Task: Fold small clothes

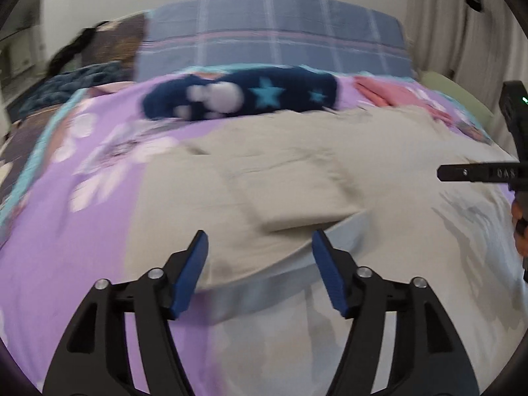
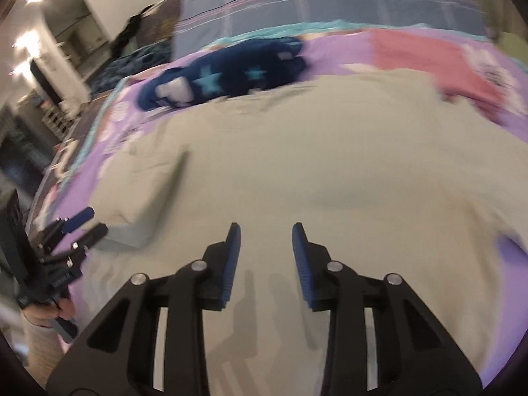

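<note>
A beige garment (image 1: 297,171) lies spread on the purple bedspread (image 1: 82,231), with one flap folded over its middle (image 1: 297,198). It fills the right wrist view (image 2: 313,165). My left gripper (image 1: 260,241) is open and empty, just above the garment's near edge. My right gripper (image 2: 265,234) is open and empty over the garment. The right gripper's body shows at the right edge of the left view (image 1: 514,165). The left gripper shows at the far left of the right view (image 2: 82,224). Both views are blurred.
A dark blue fleece piece with stars (image 1: 244,94) and a pink garment (image 1: 396,95) lie beyond the beige one. A blue plaid pillow (image 1: 274,36) stands at the bed's head. A curtain (image 1: 445,16) hangs at the right.
</note>
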A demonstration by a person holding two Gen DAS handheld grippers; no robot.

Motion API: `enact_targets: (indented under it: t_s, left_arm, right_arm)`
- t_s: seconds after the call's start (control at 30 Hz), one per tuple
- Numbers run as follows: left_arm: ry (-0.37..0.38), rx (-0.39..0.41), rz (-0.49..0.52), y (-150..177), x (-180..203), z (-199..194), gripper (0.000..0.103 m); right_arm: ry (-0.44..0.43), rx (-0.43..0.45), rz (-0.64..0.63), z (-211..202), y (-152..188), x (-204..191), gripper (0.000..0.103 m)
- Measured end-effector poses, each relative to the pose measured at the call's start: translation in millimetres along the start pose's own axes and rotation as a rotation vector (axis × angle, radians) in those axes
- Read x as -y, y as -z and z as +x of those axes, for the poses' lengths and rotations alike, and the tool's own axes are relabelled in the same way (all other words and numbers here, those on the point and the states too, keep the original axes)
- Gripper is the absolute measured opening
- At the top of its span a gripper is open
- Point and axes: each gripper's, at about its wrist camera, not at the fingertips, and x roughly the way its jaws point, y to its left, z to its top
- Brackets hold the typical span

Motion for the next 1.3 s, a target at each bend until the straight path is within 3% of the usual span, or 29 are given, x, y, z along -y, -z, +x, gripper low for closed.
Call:
enact_targets:
  t_s: [0.1, 0.17, 0.23, 0.3, 0.33, 0.4, 0.5, 0.57, 0.67, 0.73, 0.87, 0.97, 1.17, 1.3]
  left_arm:
    - [-0.065, 0.015, -0.049, 10, -26, -14, 0.077]
    - [-0.101, 0.006, -0.063, 19, -39, -15, 0.078]
    - [-0.140, -0.029, -0.066, 26, -48, -9, 0.078]
    - [-0.150, -0.053, -0.063, 30, -53, -4, 0.078]
    - [-0.155, -0.062, -0.057, 32, -54, 0, 0.078]
    - [-0.177, -0.084, -0.049, 33, -57, 9, 0.079]
    - [-0.189, -0.084, -0.072, 28, -61, 14, 0.079]
    - [-0.192, -0.073, -0.074, 26, -60, 13, 0.079]
    - [-0.170, -0.061, -0.058, 22, -53, 14, 0.079]
    - [-0.149, -0.055, -0.039, 21, -46, 14, 0.079]
    - [-0.146, -0.062, -0.012, 20, -39, 17, 0.079]
    - [-0.137, -0.066, -0.034, 18, -42, 18, 0.079]
    - [-0.147, -0.098, -0.053, 14, -45, 29, 0.079]
    - [-0.165, -0.106, -0.071, 4, -49, 38, 0.079]
  right_arm:
    - [-0.080, -0.037, -0.036, 28, -27, -30, 0.034]
    - [-0.095, -0.062, -0.073, 52, -49, -55, 0.040]
    - [-0.083, -0.082, -0.109, 74, -62, -77, 0.060]
    - [-0.093, -0.136, -0.136, 98, -69, -94, 0.062]
    - [-0.086, -0.175, -0.143, 113, -70, -103, 0.046]
    - [-0.028, -0.172, -0.168, 121, -69, -112, 0.005]
    - [-0.055, -0.044, -0.134, 83, -73, -108, 0.003]
    - [-0.030, 0.107, -0.073, 32, -74, -83, 0.003]
    - [0.038, 0.242, 0.034, -28, -63, -30, 0.010]
    - [0.099, 0.234, 0.117, -45, -45, 12, 0.036]
    - [0.128, 0.135, 0.208, -49, -9, 71, 0.036]
    - [0.082, 0.089, 0.267, -39, -3, 98, 0.037]
    - [-0.017, 0.046, 0.211, 3, -36, 86, 0.038]
    - [-0.016, -0.008, 0.100, 45, -64, 47, 0.054]
